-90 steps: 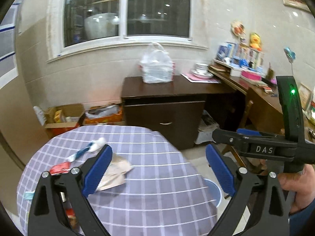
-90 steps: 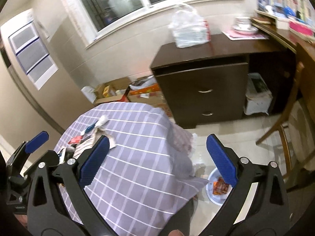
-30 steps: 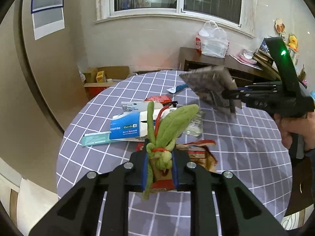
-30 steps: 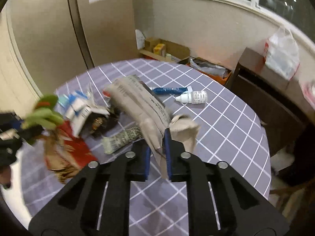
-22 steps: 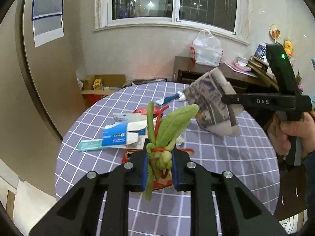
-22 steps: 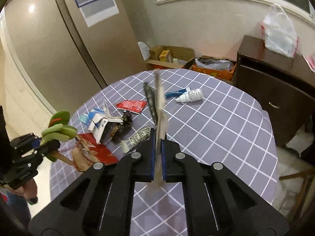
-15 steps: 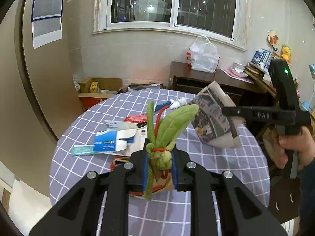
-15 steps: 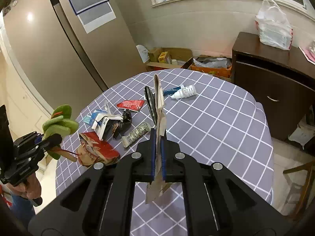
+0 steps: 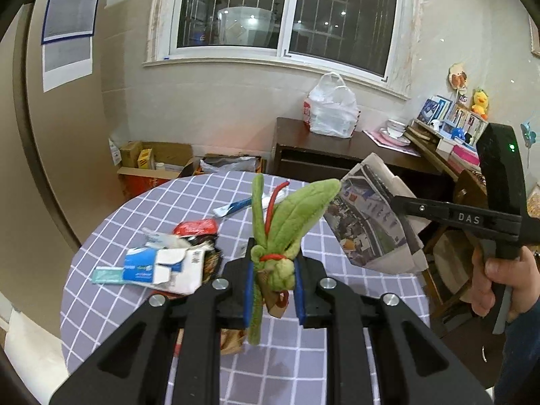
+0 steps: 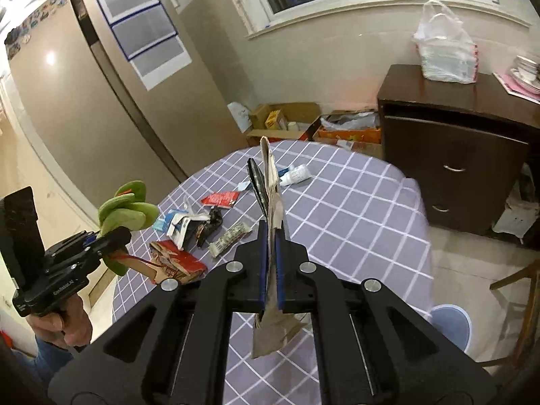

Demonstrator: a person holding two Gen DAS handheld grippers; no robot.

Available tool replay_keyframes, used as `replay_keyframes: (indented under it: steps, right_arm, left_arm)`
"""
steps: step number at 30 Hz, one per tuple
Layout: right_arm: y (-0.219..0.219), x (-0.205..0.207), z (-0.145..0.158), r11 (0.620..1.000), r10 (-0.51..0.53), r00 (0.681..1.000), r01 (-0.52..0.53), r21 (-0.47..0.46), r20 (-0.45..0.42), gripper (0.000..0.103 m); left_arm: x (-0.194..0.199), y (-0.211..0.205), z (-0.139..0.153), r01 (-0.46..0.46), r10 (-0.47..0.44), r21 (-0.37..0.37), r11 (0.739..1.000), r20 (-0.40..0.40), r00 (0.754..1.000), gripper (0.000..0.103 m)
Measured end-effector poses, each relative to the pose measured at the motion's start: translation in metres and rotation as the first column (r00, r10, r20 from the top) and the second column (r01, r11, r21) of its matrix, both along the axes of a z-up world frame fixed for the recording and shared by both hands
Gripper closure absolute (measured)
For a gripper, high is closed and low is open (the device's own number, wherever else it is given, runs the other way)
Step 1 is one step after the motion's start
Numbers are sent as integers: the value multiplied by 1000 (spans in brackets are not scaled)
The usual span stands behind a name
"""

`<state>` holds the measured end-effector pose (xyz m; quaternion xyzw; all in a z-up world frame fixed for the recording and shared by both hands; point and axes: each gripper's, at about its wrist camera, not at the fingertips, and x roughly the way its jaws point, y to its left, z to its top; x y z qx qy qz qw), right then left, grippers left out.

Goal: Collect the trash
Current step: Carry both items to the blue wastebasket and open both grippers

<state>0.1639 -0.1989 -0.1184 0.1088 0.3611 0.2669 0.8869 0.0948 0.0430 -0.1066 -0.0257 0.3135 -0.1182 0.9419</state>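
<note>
My left gripper (image 9: 273, 270) is shut on a green plush toy (image 9: 297, 216) with a red cord, held above the near edge of the round table (image 9: 135, 209). My right gripper (image 10: 270, 260) is shut on a folded newspaper (image 10: 270, 182), seen edge-on and lifted over the purple checked cloth (image 10: 354, 209). In the left wrist view the newspaper (image 9: 371, 222) hangs at the right from the right gripper (image 9: 396, 200). In the right wrist view the left gripper (image 10: 111, 236) holds the plush (image 10: 126, 209) at the left. A blue-white carton (image 9: 158, 268), red wrapper (image 10: 221, 198) and white bottle (image 10: 297, 173) lie on the table.
A pale blue bin (image 10: 450, 324) stands on the floor right of the table. Behind it is a dark cabinet (image 10: 455, 162) with a plastic bag (image 10: 445, 50) on top. Cardboard boxes (image 10: 287, 118) sit under the window. A wooden chair (image 10: 516, 283) is at the far right.
Three seconds ago both grippers were open and empty. Over the last second both have risen and drawn back from the table, and the newspaper has turned edge-on in the right wrist view.
</note>
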Motion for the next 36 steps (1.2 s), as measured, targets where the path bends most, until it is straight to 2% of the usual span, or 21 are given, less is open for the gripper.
replay_keyframes:
  steps: [11,20,26,36]
  right_arm:
    - [-86,-30,30,986,-165,984,163,39,65,99]
    - [-178,-63,31,936,-351,934,348,47,68,99]
    - [-227,-75,4,891,-452,892,452,33,7,99]
    - [-278,-70,-71,840,-535,831,543,13,-151,99]
  left_arm:
    - [26,-76,9,121,-121,-23,992,8,993,85]
    - [44,-174,-3,277,-279,-42,960,-30,960,85]
    - [56,-247,-37,374,-376,-32,927,-114,920,85]
    - [69,-342,-95,495,-475,23,869,-245,845,85]
